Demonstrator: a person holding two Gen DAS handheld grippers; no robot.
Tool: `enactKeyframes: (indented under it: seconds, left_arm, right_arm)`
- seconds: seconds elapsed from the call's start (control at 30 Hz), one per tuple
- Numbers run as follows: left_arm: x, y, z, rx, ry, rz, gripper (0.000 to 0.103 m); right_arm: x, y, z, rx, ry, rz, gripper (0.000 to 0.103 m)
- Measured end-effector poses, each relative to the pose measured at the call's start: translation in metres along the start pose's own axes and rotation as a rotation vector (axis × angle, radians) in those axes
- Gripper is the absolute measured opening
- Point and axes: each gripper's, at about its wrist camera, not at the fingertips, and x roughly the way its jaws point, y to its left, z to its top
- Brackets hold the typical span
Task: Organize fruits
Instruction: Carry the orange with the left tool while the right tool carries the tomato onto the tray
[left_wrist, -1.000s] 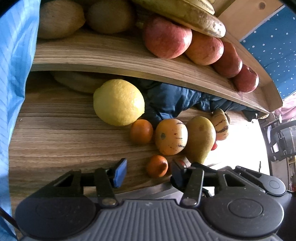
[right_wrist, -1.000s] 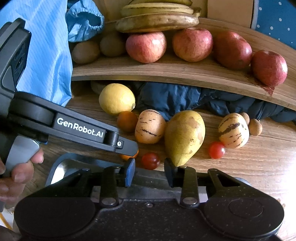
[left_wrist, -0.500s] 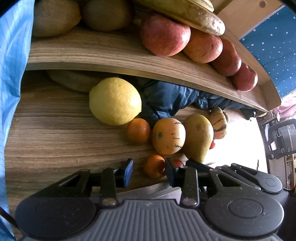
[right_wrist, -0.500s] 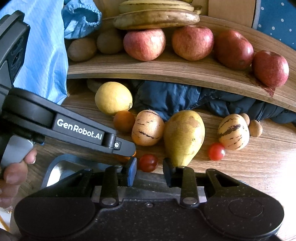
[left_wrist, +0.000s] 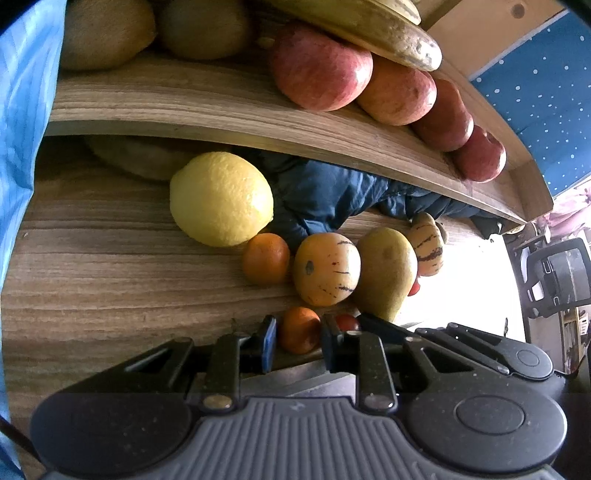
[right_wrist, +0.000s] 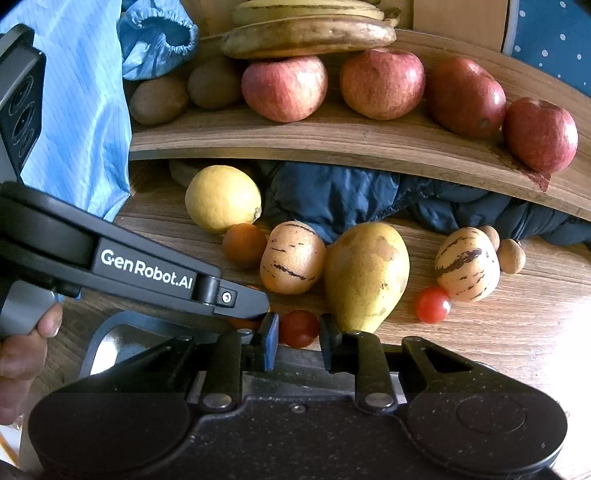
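My left gripper (left_wrist: 298, 338) has closed around a small orange (left_wrist: 298, 329) on the wooden table; the pads touch its sides. My right gripper (right_wrist: 298, 334) has closed around a cherry tomato (right_wrist: 298, 328), pads at its sides. The left gripper's arm (right_wrist: 147, 271) crosses the right wrist view. Nearby lie a lemon (right_wrist: 222, 198), another small orange (right_wrist: 244, 244), two striped pepino melons (right_wrist: 293, 257) (right_wrist: 467, 264), a pear (right_wrist: 365, 273) and a second cherry tomato (right_wrist: 432, 304).
A raised wooden shelf (right_wrist: 369, 146) holds apples (right_wrist: 284, 88), kiwis (right_wrist: 214, 86) and bananas (right_wrist: 306, 35). Dark blue cloth (right_wrist: 369, 195) is bunched under it. A metal tray's rim (right_wrist: 107, 339) lies at the front left. Two small brown fruits (right_wrist: 511, 256) sit at the right.
Both grippers moved forward and narrowed: the left closed in on the small orange, the right on the cherry tomato.
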Motion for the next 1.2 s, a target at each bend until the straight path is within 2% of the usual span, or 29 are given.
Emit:
enactKeyframes:
  seconds: [0.67,1.2]
  left_arm:
    - [-0.036,-0.003,-0.015,-0.002,-0.072,0.040,0.027]
    - [-0.074,0.002,-0.078,-0.051,-0.107,0.093,0.027]
  right_arm:
    - [-0.032,0.007,-0.011,-0.013,-0.075,0.045,0.024]
    - [-0.076,0.019,-0.049,-0.086,-0.104,0.126,0.024]
